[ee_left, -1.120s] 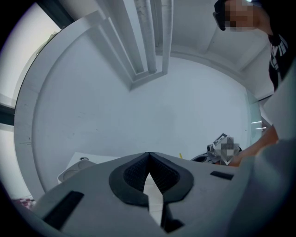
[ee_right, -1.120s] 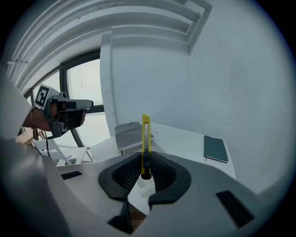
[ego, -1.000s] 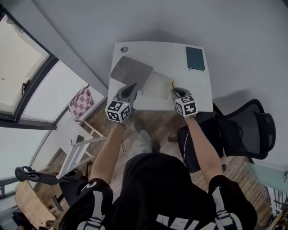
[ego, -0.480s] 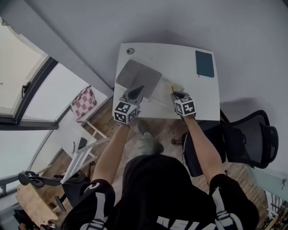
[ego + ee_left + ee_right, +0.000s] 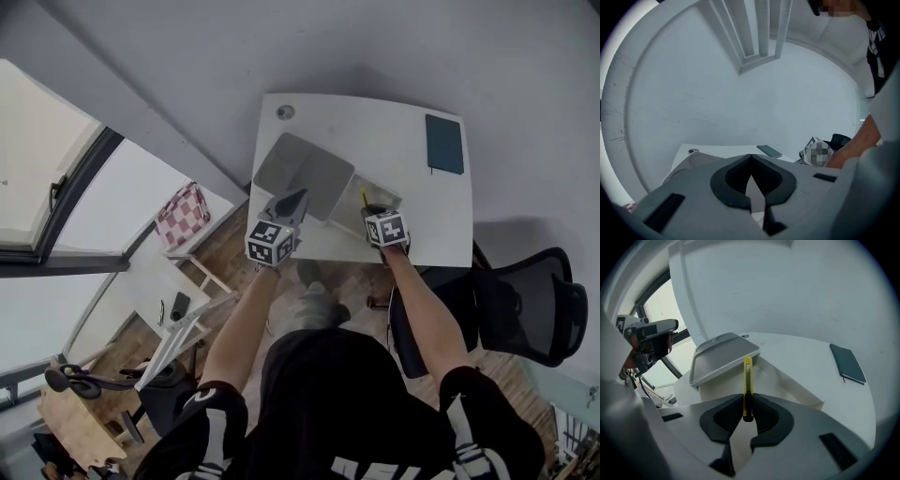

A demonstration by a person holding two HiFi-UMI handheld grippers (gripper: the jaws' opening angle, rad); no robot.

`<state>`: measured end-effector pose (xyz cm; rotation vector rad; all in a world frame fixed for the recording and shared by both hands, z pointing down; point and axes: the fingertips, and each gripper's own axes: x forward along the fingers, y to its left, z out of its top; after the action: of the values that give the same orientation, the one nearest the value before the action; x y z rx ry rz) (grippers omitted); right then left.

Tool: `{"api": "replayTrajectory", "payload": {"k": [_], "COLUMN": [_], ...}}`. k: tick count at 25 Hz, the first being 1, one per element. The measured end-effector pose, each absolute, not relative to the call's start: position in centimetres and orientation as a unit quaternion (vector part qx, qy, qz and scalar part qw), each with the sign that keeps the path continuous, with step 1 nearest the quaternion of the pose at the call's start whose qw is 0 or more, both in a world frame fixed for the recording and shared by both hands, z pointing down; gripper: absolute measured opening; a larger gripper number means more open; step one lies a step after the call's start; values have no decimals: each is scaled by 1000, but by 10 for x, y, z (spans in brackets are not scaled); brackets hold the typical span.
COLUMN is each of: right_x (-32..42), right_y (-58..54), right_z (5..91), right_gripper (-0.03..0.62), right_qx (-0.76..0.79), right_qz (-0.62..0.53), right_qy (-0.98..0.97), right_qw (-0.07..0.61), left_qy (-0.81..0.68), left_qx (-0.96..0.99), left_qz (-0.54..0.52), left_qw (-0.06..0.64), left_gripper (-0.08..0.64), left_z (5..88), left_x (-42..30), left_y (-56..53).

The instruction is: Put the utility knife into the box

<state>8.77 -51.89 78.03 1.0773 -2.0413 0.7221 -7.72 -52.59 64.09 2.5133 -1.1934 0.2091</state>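
The right gripper (image 5: 746,399) has its jaws clamped on the black butt end of the yellow utility knife (image 5: 748,373), which stands up out of the pads at the centre of the right gripper view, its tip pointing at the far side of the box (image 5: 794,383). The grip is the same as it was a second ago; what has changed is the place. The gripper has dropped and tipped downward, and in the head view the knife now sits over the near edge of the open white box, not off at its right side. Whether its tip is already below the rim I cannot tell.

The left gripper (image 5: 751,158) has its jaws together at the tips with nothing visible between them. It too has come down and forward, and in the head view it now lies just beside the lower edge of the grey lid (image 5: 723,357), which stands propped open at the left of the box; whether it touches the lid is unclear.

Further out, a dark notebook (image 5: 847,363) lies well apart at the upper right of the white table (image 5: 797,348).

The carry looks nearly done: what probably remains is to lower the knife fully inside the box and let the jaws part
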Motion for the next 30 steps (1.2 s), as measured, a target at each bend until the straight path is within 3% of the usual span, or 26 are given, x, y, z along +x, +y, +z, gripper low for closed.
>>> {"api": "replayTrajectory", "payload": {"k": [24, 30], "right_x": [68, 68], "right_y": [-548, -548], "right_z": [824, 812], "right_gripper": [77, 135], "right_qx": [387, 393], "right_qz": [318, 317], "right_qy": [-756, -763], "right_qw": [422, 403], "left_qy": [-425, -434], "left_qx": [880, 876], "left_qz": [72, 62], "left_qw": [200, 202], "left_gripper": [25, 25], "left_z": [665, 659], "left_x": [-95, -95], "left_y": [-571, -569]}}
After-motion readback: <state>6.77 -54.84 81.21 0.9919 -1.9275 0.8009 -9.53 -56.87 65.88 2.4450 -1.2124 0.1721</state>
